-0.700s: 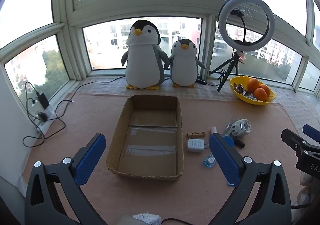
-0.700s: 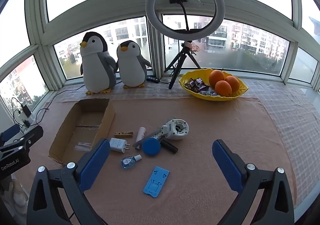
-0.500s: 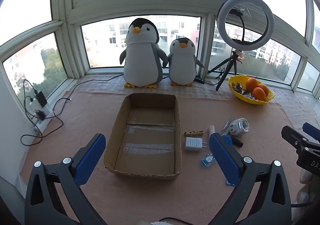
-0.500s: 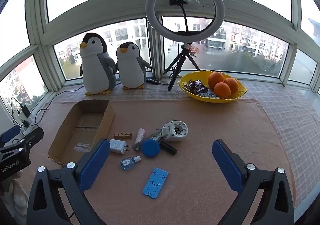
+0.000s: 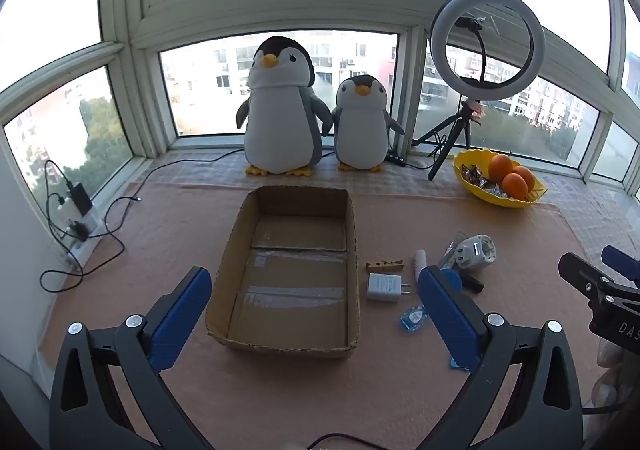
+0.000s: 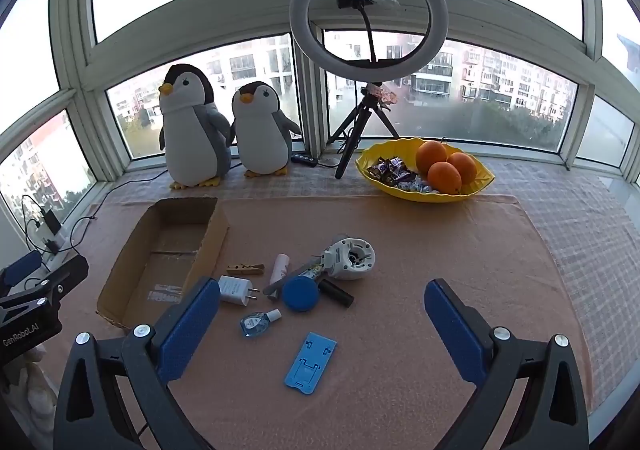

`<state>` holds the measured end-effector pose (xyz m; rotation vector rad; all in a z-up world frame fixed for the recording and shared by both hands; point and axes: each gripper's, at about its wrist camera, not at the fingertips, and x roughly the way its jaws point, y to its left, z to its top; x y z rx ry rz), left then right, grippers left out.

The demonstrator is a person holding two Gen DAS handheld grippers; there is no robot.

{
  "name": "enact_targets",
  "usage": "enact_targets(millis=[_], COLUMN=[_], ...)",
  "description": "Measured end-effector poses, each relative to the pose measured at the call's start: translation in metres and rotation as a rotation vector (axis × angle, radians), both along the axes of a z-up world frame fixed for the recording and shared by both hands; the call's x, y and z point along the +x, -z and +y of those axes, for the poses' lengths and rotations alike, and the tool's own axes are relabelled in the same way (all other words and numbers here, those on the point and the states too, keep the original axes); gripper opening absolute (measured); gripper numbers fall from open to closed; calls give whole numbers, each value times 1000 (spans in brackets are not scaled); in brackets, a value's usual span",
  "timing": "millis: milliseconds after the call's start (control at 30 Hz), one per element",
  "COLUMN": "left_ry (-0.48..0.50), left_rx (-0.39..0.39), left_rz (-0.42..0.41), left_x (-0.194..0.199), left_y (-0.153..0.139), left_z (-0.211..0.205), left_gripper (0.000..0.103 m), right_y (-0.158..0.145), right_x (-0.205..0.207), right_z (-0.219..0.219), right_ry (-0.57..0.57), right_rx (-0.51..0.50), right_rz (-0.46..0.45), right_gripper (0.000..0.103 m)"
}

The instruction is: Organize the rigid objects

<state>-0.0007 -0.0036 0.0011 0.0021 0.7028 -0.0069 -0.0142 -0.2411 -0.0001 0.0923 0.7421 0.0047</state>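
Observation:
An empty cardboard box (image 5: 240,342) (image 6: 218,234) lies on the tan cloth. Right of it are small objects: a wooden clothespin (image 6: 245,269), a white charger plug (image 6: 236,289), a small clear bottle (image 6: 258,322), a blue round lid (image 6: 300,293), a white round device (image 6: 354,258), a white tube (image 6: 280,268), a black stick (image 6: 336,292) and a blue phone stand (image 6: 310,363). My left gripper (image 5: 314,290) hovers open over the box's near end, holding nothing. My right gripper (image 6: 322,304) is open above the pile, empty.
Two plush penguins (image 5: 286,118) (image 5: 362,124) stand by the window. A ring light on a tripod (image 6: 368,14) and a yellow bowl (image 6: 478,192) with oranges and sweets sit at the back right. A power strip with cables (image 5: 78,226) lies at the left edge.
The left wrist view has shifted slightly, so the box and objects sit a little further left and up. The right view has barely changed. Both grippers stay open.

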Motion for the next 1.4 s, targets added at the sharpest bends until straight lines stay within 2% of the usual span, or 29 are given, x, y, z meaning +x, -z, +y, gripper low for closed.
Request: enact_targets(millis=[1400], left_ry=[1], left_rx=[8], left_rz=[6], left_x=[2], left_y=[5], left_z=[0], left_gripper=[103], right_y=[9], right_x=[0], right_z=[5], right_ry=[-3], right_rx=[18], right_rz=[35], right_gripper=[101])
